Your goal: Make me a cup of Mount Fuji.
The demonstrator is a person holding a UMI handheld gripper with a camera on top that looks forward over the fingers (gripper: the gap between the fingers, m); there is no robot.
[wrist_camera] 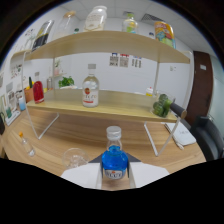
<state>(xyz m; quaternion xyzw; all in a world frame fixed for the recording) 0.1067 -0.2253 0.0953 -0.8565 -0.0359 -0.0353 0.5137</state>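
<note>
A bottle of blue liquid (114,159) with a clear cap and a white label stands upright between my two fingers. My gripper (115,169) is shut on it, the pale fingers (82,176) pressing its lower body from both sides. The bottle's base is hidden behind the fingers. An empty clear glass (75,157) stands on the wooden table just left of the bottle. Beyond them, a clear bottle with a red-and-white label (90,91) stands on the lower shelf.
A two-level wooden shelf (120,107) on white legs spans the table ahead. It holds a red container (37,92), a green plant (65,81) and green items (161,106). Several packages sit on top. A small bottle (27,145) lies at the left, papers (182,134) at the right.
</note>
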